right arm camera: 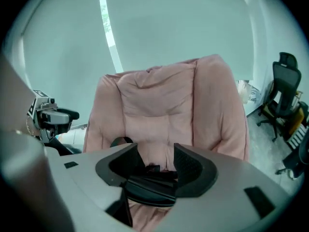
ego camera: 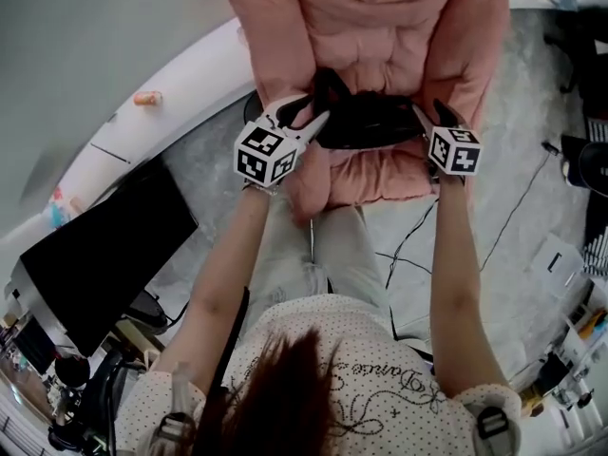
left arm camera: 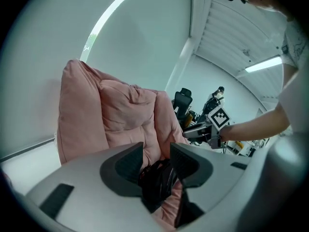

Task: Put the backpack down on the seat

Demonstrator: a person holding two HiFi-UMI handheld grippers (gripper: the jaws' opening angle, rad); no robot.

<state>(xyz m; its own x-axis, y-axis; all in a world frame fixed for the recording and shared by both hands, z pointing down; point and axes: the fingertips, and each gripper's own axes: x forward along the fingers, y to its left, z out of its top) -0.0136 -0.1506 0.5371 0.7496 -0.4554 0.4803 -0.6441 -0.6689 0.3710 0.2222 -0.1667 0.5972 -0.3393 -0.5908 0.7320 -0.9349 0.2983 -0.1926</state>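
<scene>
Head view: black backpack point(ego camera: 366, 122) lies on the seat cushion point(ego camera: 380, 174) of a pink padded armchair point(ego camera: 370, 27), top centre of frame, with one strap looping up at its left end. Left gripper point(ego camera: 306, 117) is at the backpack's left end, right gripper point(ego camera: 427, 122) at its right end, both arms stretched forward from the bottom of the frame. Left gripper view: left gripper point(left arm camera: 157, 153) jaws are clamped on a bunch of the backpack's point(left arm camera: 157, 180) black fabric, which fills the lower gap and touches both pads; the pink armchair point(left arm camera: 120, 115) fills the left and centre behind, and the right gripper point(left arm camera: 212, 127) shows centre right. Right gripper view: right gripper point(right arm camera: 155, 161) jaws are released and stand apart. The backpack's point(right arm camera: 147, 187) dark edge lies low between them and the pads do not press on it, with the armchair point(right arm camera: 169, 105) back straight ahead and the left gripper point(right arm camera: 48, 117) at the left edge. Rest of the head view: a dark monitor point(ego camera: 104, 255) sits lower left, a white curved surface point(ego camera: 171, 93) runs along the upper left with a small orange object point(ego camera: 147, 98) on it, and cables point(ego camera: 518, 207) lie on the grey floor at the right. A black office chair point(right arm camera: 285, 91) stands at the right edge of the right gripper view.
</scene>
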